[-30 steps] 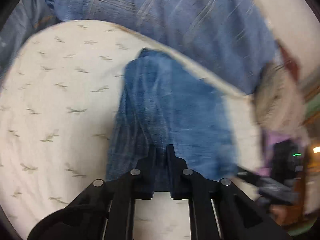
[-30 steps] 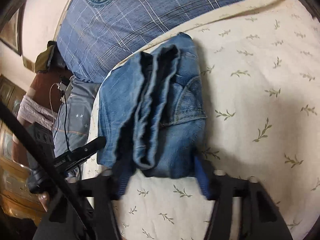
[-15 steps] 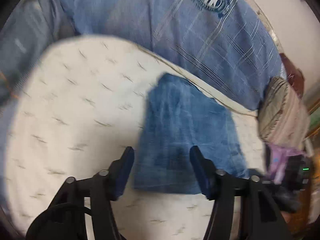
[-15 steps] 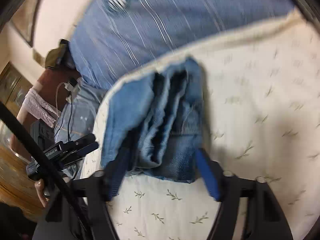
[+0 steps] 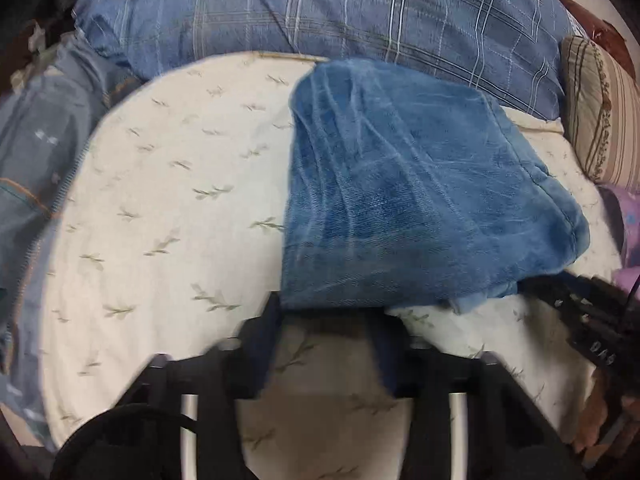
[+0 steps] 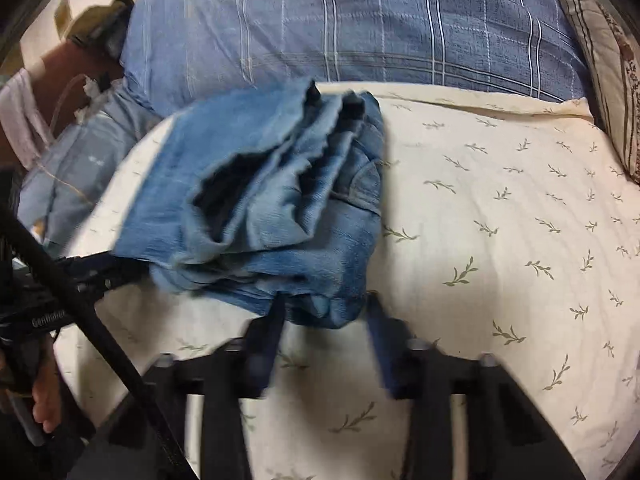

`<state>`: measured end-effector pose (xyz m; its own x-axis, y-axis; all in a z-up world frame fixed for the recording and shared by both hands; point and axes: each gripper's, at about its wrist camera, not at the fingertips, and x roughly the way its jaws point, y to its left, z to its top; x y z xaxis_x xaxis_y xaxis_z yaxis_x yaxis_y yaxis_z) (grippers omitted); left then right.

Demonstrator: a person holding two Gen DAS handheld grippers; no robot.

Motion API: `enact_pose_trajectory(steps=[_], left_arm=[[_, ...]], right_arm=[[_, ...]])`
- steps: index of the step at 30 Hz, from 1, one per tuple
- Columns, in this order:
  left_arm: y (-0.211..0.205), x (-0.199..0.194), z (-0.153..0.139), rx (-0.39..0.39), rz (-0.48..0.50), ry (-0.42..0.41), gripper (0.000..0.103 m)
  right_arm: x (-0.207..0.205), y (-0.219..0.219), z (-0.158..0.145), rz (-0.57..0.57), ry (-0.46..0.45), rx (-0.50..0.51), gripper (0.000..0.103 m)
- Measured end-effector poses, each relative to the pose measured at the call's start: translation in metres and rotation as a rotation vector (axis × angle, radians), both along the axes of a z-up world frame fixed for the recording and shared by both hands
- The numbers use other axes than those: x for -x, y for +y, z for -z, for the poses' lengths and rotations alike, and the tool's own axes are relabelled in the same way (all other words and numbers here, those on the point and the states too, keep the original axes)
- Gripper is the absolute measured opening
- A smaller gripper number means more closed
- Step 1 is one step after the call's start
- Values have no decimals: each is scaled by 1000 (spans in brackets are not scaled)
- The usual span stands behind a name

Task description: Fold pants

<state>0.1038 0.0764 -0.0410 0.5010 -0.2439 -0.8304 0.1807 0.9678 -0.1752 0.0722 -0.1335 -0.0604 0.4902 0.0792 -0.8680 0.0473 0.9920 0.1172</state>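
A: Left wrist view first. Where are the pants?

B: The folded pants (image 5: 404,196) lie on the leaf-print sheet (image 5: 168,200), their far edge against the blue plaid pillow (image 5: 320,12). The left gripper (image 5: 330,316) has just been closing; its fingers stand apart at the near hem, which sits between the tips, not pinched.

A: And the right wrist view?

B: Here the pants (image 6: 276,208) show stacked layers. The right gripper (image 6: 326,312), also just closing, brackets the near corner without clamping it. A striped cushion (image 6: 608,60) sits far right.
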Motion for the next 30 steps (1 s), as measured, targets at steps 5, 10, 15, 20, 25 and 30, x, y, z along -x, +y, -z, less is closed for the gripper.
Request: enact_pose_trajectory(steps=[5, 10, 15, 20, 25, 30], left_arm=[[18, 9, -20, 246, 9, -81, 0], [24, 16, -14, 246, -6, -60, 0], [29, 18, -3, 245, -21, 13, 16], [19, 39, -22, 31, -64, -118, 50], [6, 21, -10, -27, -98, -82, 40], [-4, 6, -15, 90, -78, -120, 5]], right_arm=[[2, 4, -6, -10, -36, 18, 8], [10, 10, -23, -40, -85, 26, 7], [3, 6, -3, -27, 7, 23, 15], [9, 3, -16, 3, -43, 19, 70], [3, 3, -6, 12, 3, 23, 69], [0, 1, 1, -5, 37, -27, 9]])
